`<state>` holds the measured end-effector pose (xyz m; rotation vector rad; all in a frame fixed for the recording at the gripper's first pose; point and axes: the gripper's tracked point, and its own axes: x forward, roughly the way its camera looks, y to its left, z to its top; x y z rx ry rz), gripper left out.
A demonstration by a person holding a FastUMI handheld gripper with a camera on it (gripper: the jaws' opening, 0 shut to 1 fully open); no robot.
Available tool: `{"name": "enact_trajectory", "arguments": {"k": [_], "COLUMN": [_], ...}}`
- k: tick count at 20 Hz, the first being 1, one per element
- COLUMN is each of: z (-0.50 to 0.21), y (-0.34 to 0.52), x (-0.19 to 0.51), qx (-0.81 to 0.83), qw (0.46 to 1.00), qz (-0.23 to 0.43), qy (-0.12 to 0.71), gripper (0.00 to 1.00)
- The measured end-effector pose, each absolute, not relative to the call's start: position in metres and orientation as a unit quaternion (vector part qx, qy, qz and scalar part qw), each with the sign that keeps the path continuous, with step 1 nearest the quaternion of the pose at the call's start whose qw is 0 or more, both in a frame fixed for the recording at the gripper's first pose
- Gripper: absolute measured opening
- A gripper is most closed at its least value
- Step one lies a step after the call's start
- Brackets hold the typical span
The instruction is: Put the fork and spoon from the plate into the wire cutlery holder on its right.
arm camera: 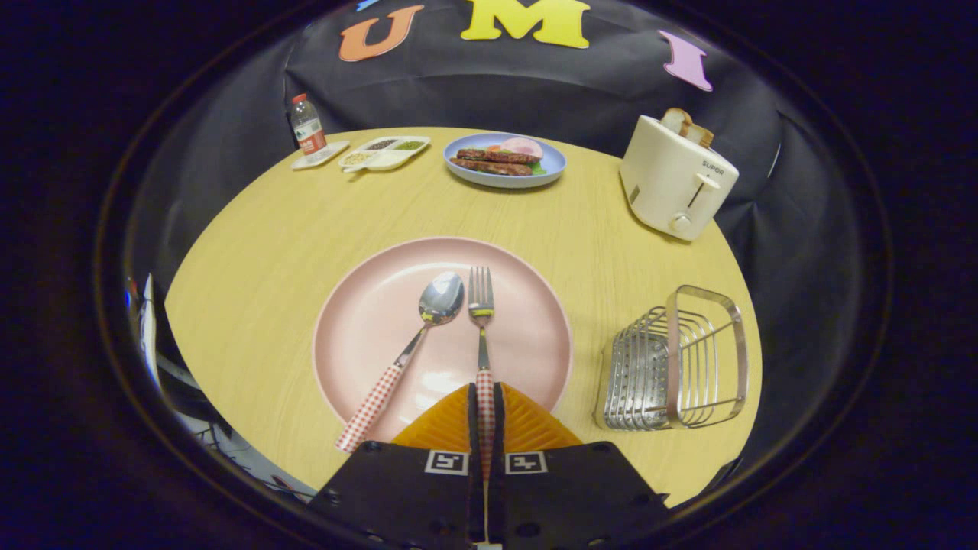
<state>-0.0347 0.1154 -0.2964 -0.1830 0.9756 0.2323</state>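
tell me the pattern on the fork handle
Red-and-white check, on the fork handle between the hand-held gripper fingers, gripper view.

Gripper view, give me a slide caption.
Gripper fingers shut on the fork handle over the pink plate, spoon alongside.

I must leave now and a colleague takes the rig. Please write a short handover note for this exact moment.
Tongs: shut on the fork, gripping its checked handle.
Fork lies on the pink plate. The spoon lies beside the fork on its left, untouched.
Wire cutlery holder stands right of the plate, nothing in it.
Done: fork gripped.
Left: carry fork to holder, then spoon.
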Motion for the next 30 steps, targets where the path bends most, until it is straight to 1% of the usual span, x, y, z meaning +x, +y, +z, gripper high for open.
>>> {"name": "enact_trajectory", "arguments": {"k": [5, 9, 13, 17, 20, 23, 26, 30], "z": [-0.228, -0.168, -0.138, -0.143, -0.156, -0.176, -0.197, -0.213], "y": [0.102, 0.063, 0.022, -0.016, -0.023, -0.029, -0.028, -0.025], "x": [-0.042, -0.039, -0.042, -0.053, -0.062, -0.055, -0.049, -0.041], "qx": [-0.051, -0.049, -0.057, -0.049, -0.034, -0.027, -0.019, -0.002], "qw": [0.861, 0.852, 0.830, 0.782, 0.734, 0.694, 0.668, 0.654], "qz": [0.123, 0.103, 0.082, 0.050, 0.039, 0.022, 0.010, 0.000], "qy": [0.492, 0.512, 0.549, 0.619, 0.678, 0.719, 0.744, 0.756], "gripper": [0.03, 0.02, 0.03, 0.03, 0.02, 0.02, 0.02, 0.03]}}
